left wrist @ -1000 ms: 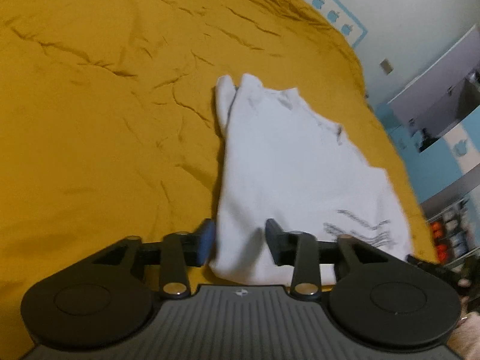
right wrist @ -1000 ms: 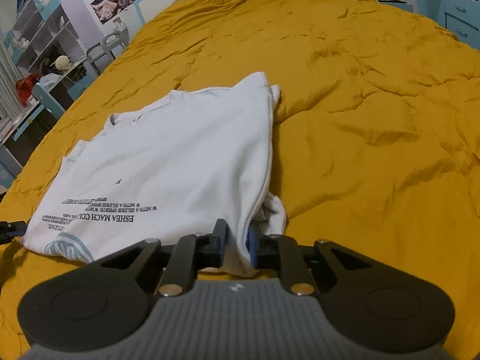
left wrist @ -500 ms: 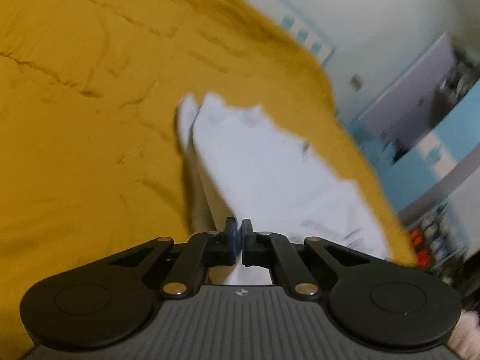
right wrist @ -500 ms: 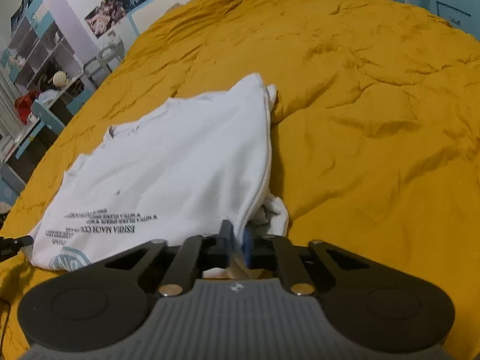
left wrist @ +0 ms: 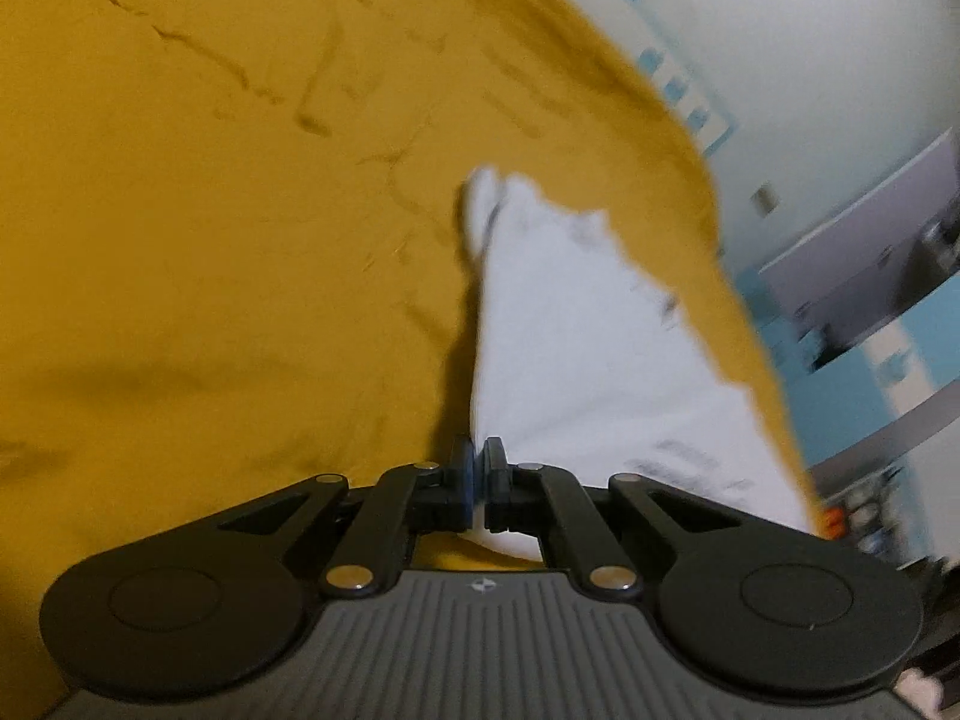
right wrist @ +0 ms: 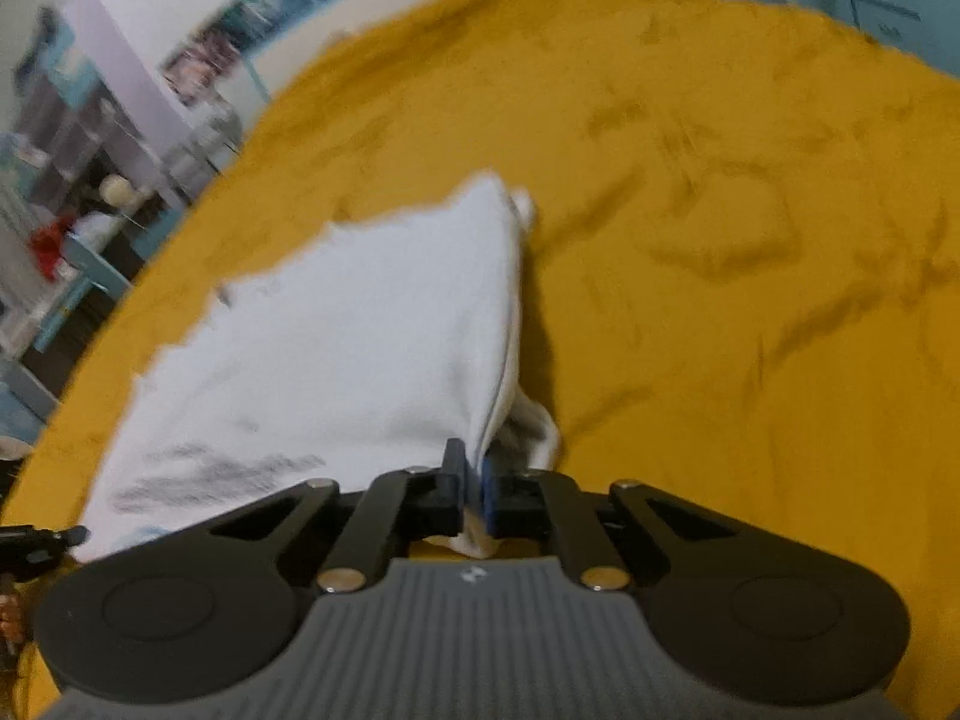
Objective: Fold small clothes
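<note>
while pinched: white shirt [right wrist: 360, 324]

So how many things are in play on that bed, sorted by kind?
White shirts: 1, the white shirt, pinched at its near edge by both tongs
Tongs: 2, the left tongs and the right tongs, both closed on the shirt
Yellow bedspreads: 1, the yellow bedspread
Total: 4

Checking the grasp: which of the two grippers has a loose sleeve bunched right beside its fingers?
The right gripper. A crumpled sleeve of the white shirt hangs beside it; the left gripper pinches a plain, flat edge.
</note>
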`<state>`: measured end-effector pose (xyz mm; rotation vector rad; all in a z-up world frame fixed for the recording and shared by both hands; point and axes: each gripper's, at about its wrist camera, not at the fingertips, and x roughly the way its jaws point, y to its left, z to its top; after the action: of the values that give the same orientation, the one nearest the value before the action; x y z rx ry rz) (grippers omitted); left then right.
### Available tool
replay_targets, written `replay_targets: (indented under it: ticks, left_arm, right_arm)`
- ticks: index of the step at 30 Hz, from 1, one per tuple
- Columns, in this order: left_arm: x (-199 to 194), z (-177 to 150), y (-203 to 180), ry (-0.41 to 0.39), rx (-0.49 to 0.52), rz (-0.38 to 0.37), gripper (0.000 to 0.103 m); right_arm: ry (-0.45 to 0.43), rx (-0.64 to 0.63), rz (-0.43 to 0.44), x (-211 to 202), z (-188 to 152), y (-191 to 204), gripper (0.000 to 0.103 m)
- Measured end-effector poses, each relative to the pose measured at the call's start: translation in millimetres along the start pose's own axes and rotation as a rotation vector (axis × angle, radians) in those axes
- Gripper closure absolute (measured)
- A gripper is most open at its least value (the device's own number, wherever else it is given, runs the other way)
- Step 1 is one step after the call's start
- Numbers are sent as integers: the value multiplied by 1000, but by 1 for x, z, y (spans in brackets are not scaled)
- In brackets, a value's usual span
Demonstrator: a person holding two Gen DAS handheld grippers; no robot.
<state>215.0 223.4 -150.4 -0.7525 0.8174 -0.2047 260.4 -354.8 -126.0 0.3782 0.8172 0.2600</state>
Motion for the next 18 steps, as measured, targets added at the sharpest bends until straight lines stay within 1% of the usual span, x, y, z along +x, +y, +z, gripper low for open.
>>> replay_targets:
  ticks: [1,2,3,4,5,6,7,8,9,10,11,12,13,14,15,17,18]
  left_arm:
    - [-4,-2,0,4,-5,-5,101]
    - [-2,-3,0,21,5,18,101]
    - [5,-5,1,58,30,79,100]
    - [13,-8,1,92,54,111,100]
    - [16,-10,0,99,64,116,100]
    - [17,-8,-3,103,75,120,100]
    - [16,-4,-6,107,87,121,99]
    - [14,-1,-10,102,96,126,96]
    - [11,2,-13,98,112,136,91]
    - [8,5,-18,95,138,152,90]
    - [6,9,-23,86,161,173,86]
    - [5,13,-31,80,186,188,79]
    - [7,20,-36,74,203,192,73]
    - [7,28,-38,62,211,200,61]
    - [13,38,-42,43,215,204,58]
    - [28,55,-50,-4,229,201,58]
    - [38,66,-56,-37,256,203,58]
  right_arm:
    - [6,-14,-2,-2,3,1,103]
    - [26,-30,-16,0,5,2,103]
    - [73,-48,-38,9,5,1,103]
    - [112,-56,-55,18,3,-1,103]
    - [154,-65,-69,29,-1,-4,103]
    - [176,-75,-73,36,-5,-6,101]
    - [168,-82,-73,37,-6,-7,101]
    - [156,-81,-58,34,-5,-6,99]
    - [144,-77,-50,31,-3,-6,92]
    - [124,-72,-48,25,0,-6,85]
    - [106,-71,-48,21,2,-6,81]
    - [79,-80,-57,17,6,-4,74]
    - [59,-95,-66,15,8,-1,73]
    - [40,-111,-73,13,12,0,73]
    - [21,-120,-81,15,19,1,72]
    - [-7,-105,-88,22,32,3,72]
    - [-15,-89,-80,29,39,4,72]
